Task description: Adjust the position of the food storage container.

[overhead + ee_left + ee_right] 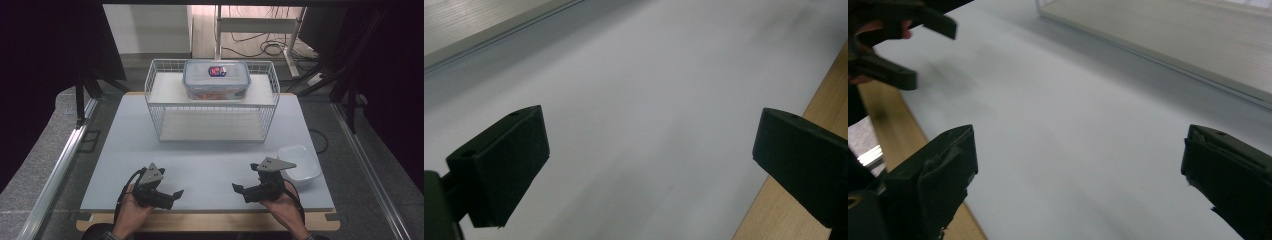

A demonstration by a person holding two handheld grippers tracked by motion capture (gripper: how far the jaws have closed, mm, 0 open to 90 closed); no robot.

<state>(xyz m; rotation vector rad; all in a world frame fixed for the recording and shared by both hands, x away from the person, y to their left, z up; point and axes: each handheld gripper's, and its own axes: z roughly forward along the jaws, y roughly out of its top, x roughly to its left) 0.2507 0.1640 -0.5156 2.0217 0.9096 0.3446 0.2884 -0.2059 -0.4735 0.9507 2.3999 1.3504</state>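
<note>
Two grippers sit low in the frame of the high view, jaws pointing toward each other across bare table [210,150]: the left gripper [176,196] at lower left, the right gripper [239,190] at lower right. Both have their jaws spread wide with nothing between them. A white bowl [299,163] lies just right of the right gripper. A lidded plastic container [215,80] rests on top of the wire rack [160,107] at upper centre, well apart from both.

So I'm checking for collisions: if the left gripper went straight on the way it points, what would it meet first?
Probably the right gripper: the left gripper, jaws open and empty, points across the bare table toward it. Depth is unclear.
</note>
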